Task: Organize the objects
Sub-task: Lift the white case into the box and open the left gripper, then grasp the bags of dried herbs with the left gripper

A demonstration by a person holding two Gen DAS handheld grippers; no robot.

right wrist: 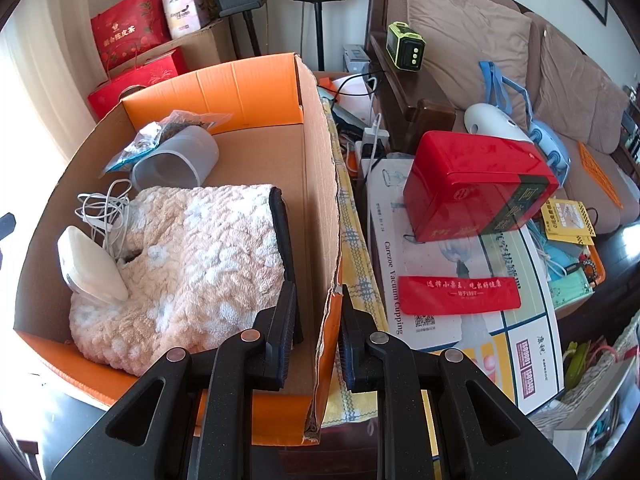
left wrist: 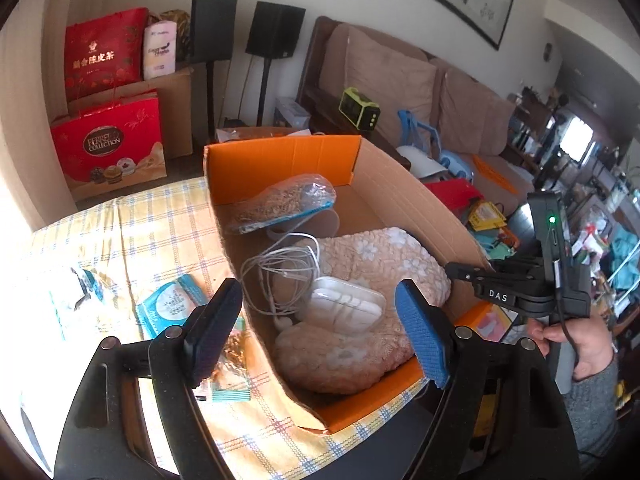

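Currently packing: R gripper [right wrist: 318, 320] clamps box wall [right wrist: 320, 184]; L gripper [left wrist: 320, 328] released, empty. Next: fetch wipes pkt [left wrist: 170, 308].

The cardboard box [right wrist: 316, 168] stood open at the top, so a tool could come down into it. Its back right floor lay bare beside the fluffy blanket [right wrist: 200, 264]. The left side was crowded: a tangled white cable [left wrist: 280, 272], a white case [left wrist: 344, 304] on the blanket, and a clear cup [right wrist: 176, 164] under a plastic bag [left wrist: 280, 204]. The right tool [right wrist: 318, 340] clamped the box's right wall. Left of the box, packets [left wrist: 172, 308] littered the bench [left wrist: 132, 220].
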